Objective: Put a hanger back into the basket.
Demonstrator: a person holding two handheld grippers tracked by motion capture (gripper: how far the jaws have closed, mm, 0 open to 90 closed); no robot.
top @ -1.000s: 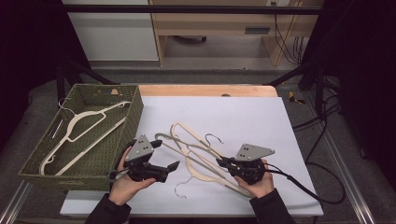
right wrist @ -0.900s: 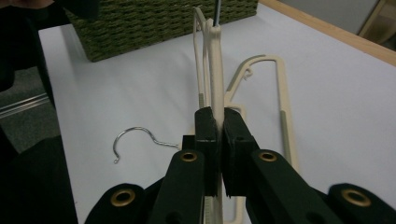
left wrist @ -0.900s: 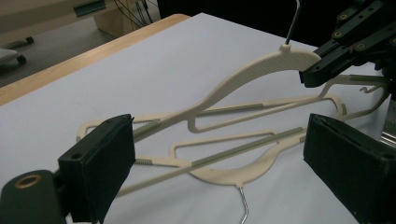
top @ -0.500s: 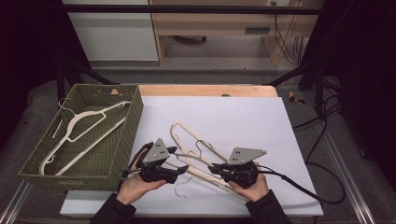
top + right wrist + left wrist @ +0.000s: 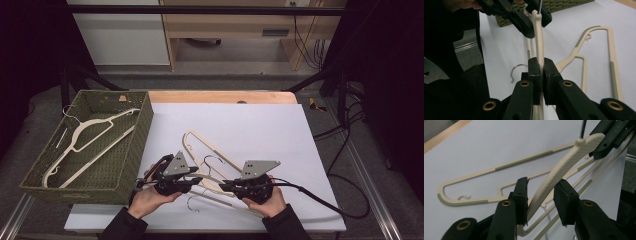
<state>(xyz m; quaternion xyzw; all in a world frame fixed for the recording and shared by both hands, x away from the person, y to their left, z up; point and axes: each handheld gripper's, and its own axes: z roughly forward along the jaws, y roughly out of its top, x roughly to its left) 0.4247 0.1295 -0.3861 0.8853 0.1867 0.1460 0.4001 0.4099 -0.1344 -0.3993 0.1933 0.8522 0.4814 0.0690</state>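
**Inspector:** Where the person's hands enter at the near table edge, what does each gripper hold?

**Assistant:** The right gripper (image 5: 539,75) is clenched on the raised hanger (image 5: 539,37); its pads press both faces of the cream arm, as the right gripper view shows. The left gripper (image 5: 540,195) straddles the same arm farther along. Its jaws have just been closing, with the arm between them. One pad (image 5: 522,195) touches the arm, while the other stands just clear, so no full grip is seen.

**Inspector:** Position of that hanger?

**Assistant:** It spans between the left gripper (image 5: 192,181) and the right gripper (image 5: 227,187) in the high view, lifted off the sheet (image 5: 260,125) near the front edge, tilted rather than flat.

**Inspector:** Beyond the hands?

**Assistant:** A second hanger (image 5: 200,145) lies flat on the sheet just behind the grippers, cream with grey ribbed strips. A metal hook (image 5: 192,204) curls on the sheet between the two hands.

**Inspector:** Farther out?

**Assistant:** A green woven basket (image 5: 132,150) stands at the sheet's left edge, touching it. One cream hanger (image 5: 90,137) lies inside, slanted across the floor of the basket. A wooden table edge (image 5: 220,96) shows past the sheet's far side.
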